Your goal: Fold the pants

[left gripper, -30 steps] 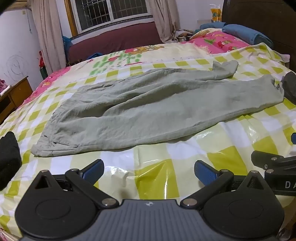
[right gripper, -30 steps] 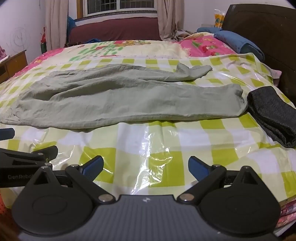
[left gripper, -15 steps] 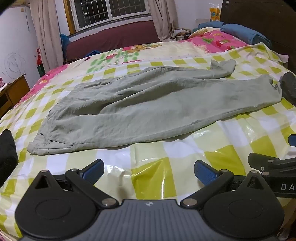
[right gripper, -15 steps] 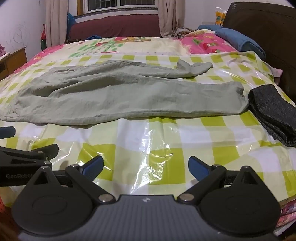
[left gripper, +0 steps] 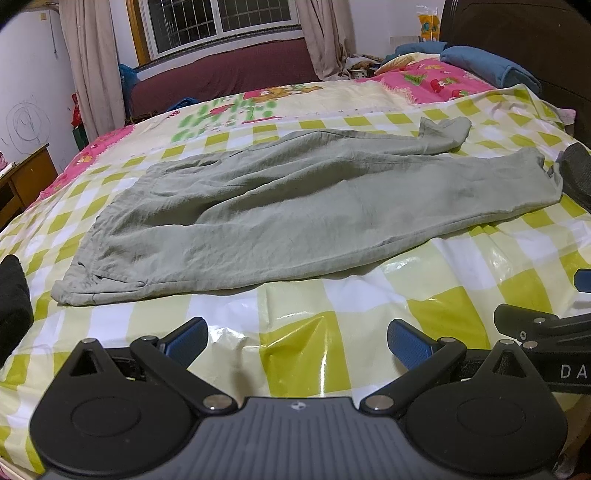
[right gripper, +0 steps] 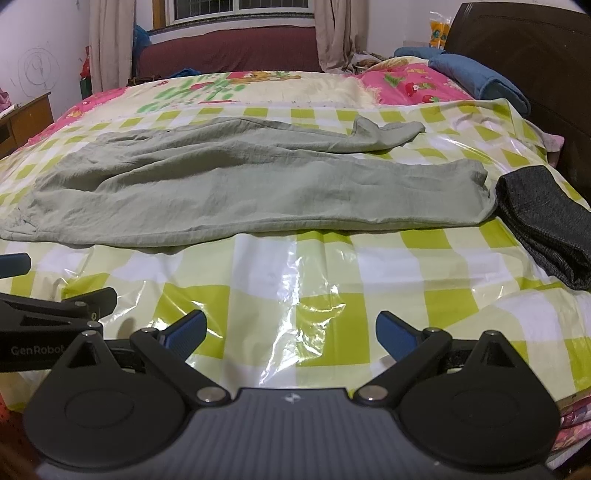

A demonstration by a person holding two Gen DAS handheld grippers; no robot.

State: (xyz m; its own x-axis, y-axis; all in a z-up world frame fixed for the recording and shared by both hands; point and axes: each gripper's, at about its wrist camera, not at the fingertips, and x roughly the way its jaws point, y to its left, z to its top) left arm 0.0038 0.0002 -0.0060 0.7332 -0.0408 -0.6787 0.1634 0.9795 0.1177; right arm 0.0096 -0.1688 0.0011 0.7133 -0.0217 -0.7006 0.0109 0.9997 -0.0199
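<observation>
A barred window [left gripper: 221, 26] sits in the far white wall, flanked by beige curtains [left gripper: 90, 66]. Below it runs a maroon sofa [left gripper: 229, 74]. The bed [right gripper: 258, 92] carries a cartoon-print quilt and a glossy yellow-green checked plastic sheet [right gripper: 295, 280]. A dark wooden headboard [right gripper: 524, 55] rises on the right, a wooden cabinet [left gripper: 26, 181] stands on the left, and a pencil scribble [left gripper: 27, 122] marks the left wall

Dark folded garment [left gripper: 576, 173] cut by frame edge (right side)
</observation>
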